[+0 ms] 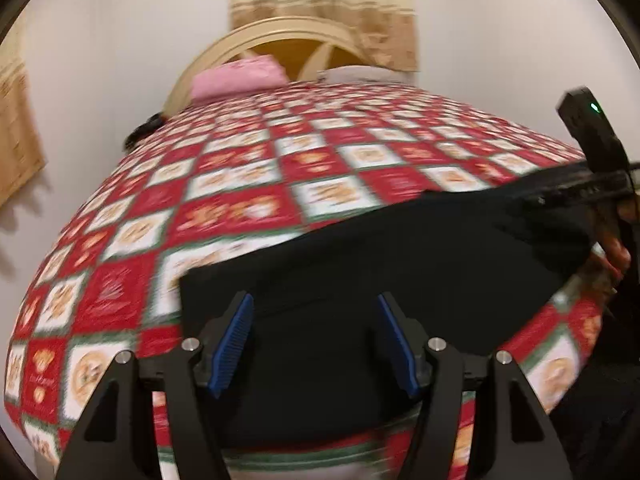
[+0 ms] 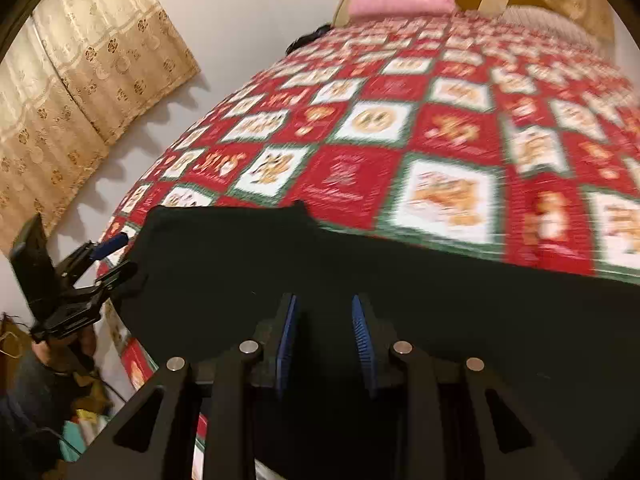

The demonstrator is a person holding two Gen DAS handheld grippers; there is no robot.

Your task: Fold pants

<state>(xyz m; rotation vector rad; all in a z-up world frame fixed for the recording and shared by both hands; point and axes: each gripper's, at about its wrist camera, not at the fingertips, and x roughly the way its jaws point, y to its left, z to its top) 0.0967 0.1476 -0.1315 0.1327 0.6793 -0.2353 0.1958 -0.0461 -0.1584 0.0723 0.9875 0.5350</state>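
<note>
The bed (image 1: 224, 184) is the biggest thing here. It has a red, white and green quilt (image 2: 452, 152) with little pictures in squares. Far up the bed, by the headboard (image 1: 240, 40), sits a pink pillow (image 1: 236, 78).

The pants (image 1: 360, 264) are black and lie on the bed at the near edge, far from the pink pillow. They look flat and smooth, like a wide dark block with straight edges. One corner near the left side of the bed looks square and neat. In the right wrist view a small bump sticks up on the far edge of the pants (image 2: 360, 264). The pictures are blurry, so I cannot see seams, pockets or legs.

I think the pants are already folded at least one time, because they look short and wide, not long. I cannot tell how many folds are done. There may be one more fold left, or just some smoothing.

The left gripper (image 1: 316, 344) is let go, with its blue pads wide apart over the pants near the bed's near edge. Nothing is pinched in it. The right gripper (image 2: 324, 344) is also let go, but its pads stand closer together. It hangs over the black cloth, and no cloth is pinched there.
</note>
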